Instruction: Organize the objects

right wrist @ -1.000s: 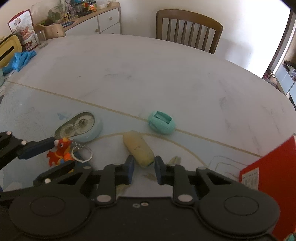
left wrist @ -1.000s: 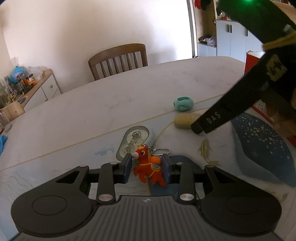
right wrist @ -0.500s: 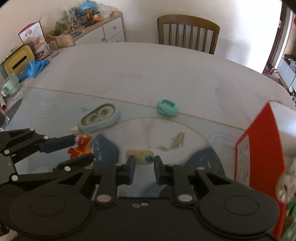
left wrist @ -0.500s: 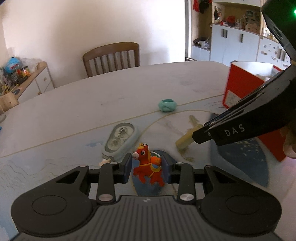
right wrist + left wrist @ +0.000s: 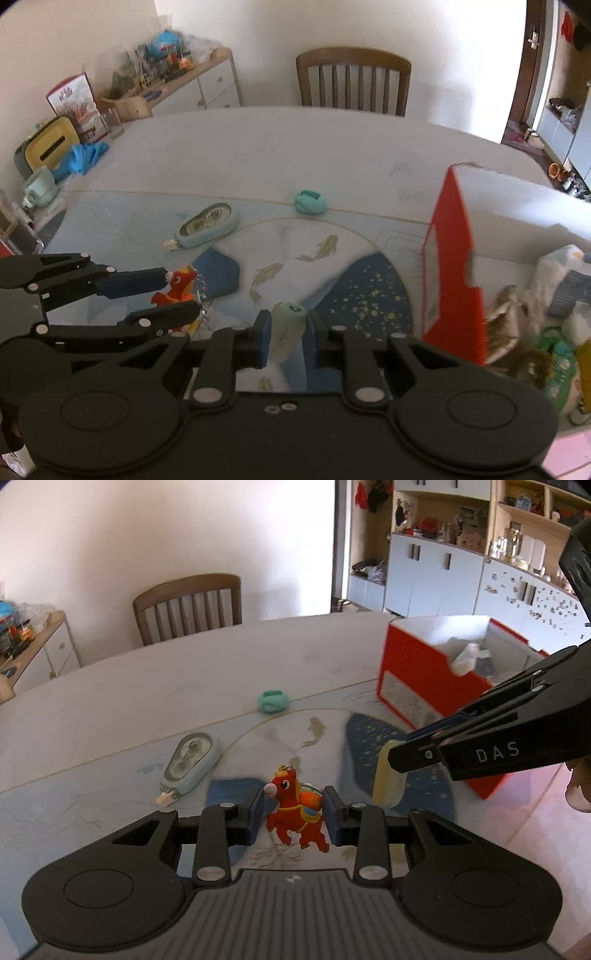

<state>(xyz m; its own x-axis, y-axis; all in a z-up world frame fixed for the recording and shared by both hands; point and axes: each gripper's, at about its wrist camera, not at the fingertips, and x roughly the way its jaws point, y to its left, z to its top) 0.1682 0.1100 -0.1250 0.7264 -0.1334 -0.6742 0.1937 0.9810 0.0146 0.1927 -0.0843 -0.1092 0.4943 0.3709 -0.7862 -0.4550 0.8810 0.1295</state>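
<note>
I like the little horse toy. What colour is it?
Red horse toy with an orange saddle, clearest in the left wrist view.

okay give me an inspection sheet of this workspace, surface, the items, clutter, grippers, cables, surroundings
Surface: round table with a pale fish-print cover.
Job's things: red horse keychain and yellowish oblong toy, both gripped; mint correction-tape case and small teal piece lie on the table; open red box at the right already holds items.
Clutter: blue cloth, mug and yellow container at the table's far left edge.
Grippers: left hand-held gripper shut on the keychain; right hand-held gripper shut on the toy.
Cables: nothing seen.
Surroundings: wooden chair, sideboard, white cabinets.
</note>
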